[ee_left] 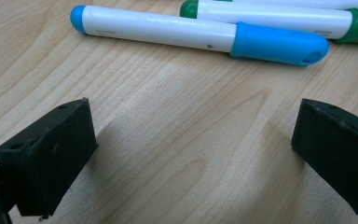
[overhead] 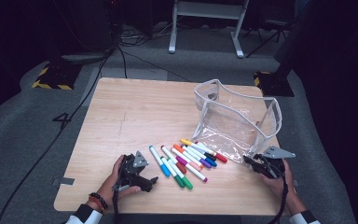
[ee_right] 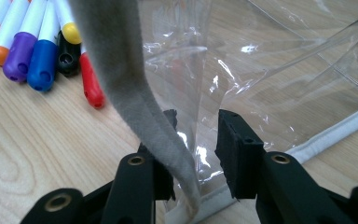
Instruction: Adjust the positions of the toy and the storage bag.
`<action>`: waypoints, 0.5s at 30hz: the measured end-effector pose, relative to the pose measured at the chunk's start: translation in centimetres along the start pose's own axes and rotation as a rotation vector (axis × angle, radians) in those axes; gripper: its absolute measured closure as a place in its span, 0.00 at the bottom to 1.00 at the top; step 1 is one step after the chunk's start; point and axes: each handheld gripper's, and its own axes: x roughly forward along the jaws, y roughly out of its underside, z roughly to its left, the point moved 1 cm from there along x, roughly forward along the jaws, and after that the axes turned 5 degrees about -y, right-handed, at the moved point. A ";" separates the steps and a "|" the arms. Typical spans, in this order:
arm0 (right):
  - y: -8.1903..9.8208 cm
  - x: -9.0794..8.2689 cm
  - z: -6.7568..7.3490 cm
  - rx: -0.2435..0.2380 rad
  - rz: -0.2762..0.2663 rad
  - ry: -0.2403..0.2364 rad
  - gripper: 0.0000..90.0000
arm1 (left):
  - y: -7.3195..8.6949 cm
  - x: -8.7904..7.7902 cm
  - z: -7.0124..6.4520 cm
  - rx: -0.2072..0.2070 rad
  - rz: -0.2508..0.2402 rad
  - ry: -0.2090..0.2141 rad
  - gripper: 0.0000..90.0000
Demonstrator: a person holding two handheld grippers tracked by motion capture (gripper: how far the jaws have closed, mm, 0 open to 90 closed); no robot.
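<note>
A clear plastic pouch (overhead: 235, 121) with grey trim stands open on the right of the wooden table (overhead: 135, 112). Several coloured markers (overhead: 186, 161) lie side by side in front of it. My right gripper (overhead: 249, 160) is at the pouch's near corner. In the right gripper view, its jaws (ee_right: 198, 140) straddle the pouch's clear wall (ee_right: 284, 70) and grey trim strip (ee_right: 121, 79), with a gap still showing between the pads. My left gripper (overhead: 151, 182) rests low at the front left, wide open (ee_left: 191, 154) over bare wood, just short of the blue marker (ee_left: 168, 32).
A green marker (ee_left: 279, 16) lies beyond the blue one. Red, black, blue and purple capped marker ends (ee_right: 42, 51) sit left of the pouch corner. Bare wood spreads across the table's far left. Cables and a stand's legs (overhead: 205, 28) lie on the floor behind.
</note>
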 end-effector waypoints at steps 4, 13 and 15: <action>-0.5 0.7 0.1 -0.035 0.003 -0.011 0.80 | -0.1 0.1 0.1 0.006 -0.001 0.005 0.00; -1.5 2.2 -0.3 -0.046 0.000 -0.033 0.86 | -0.3 0.2 0.7 0.025 0.003 0.021 0.00; -1.8 2.6 -0.4 -0.055 0.004 -0.030 0.86 | -0.4 0.3 1.1 0.036 0.010 0.029 0.01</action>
